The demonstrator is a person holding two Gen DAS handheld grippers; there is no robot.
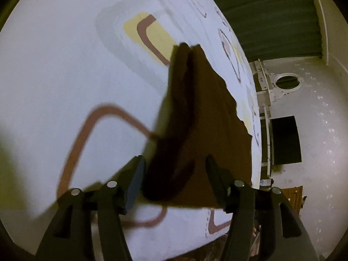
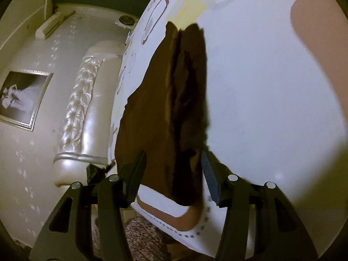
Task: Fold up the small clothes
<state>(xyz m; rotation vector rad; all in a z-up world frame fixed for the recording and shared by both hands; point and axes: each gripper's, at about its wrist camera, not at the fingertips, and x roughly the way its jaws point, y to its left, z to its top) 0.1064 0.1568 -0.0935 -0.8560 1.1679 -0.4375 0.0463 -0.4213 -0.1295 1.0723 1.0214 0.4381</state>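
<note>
Your left gripper (image 1: 174, 180) fills the bottom of its own view, and its jaws stand spread with the near end of the brown garment (image 1: 202, 117) lying in the gap between them; neither pad presses on the cloth. One ribbed pad (image 1: 136, 184) sits just left of the dark rolled fold, and the other finger stands apart on the flat side of the fabric.

Your right gripper (image 2: 174, 174) shows much the same from the other side: jaws spread, the brown garment (image 2: 165, 108) running away from you between them. Its right pad (image 2: 209, 178) looks as if it brushes the edge of the dark fold, though the blur there makes that hard to settle, and the left finger stands clear of the cloth.

You have the garment lying on the white bedsheet (image 1: 54, 76), which is printed with rounded brown, yellow and grey shapes. It is folded lengthwise into a long narrow piece, with a thicker, darker ridge along one side and a flatter single layer beside it. Its far end tapers toward the patterned edge of the sheet (image 2: 261, 87).

Beyond the bed, your right camera catches a padded silver-white headboard (image 2: 87, 108) and a framed picture (image 2: 24, 95) on the wall, while your left camera takes in a dark rectangle (image 1: 286, 140) on a pale patterned wall
</note>
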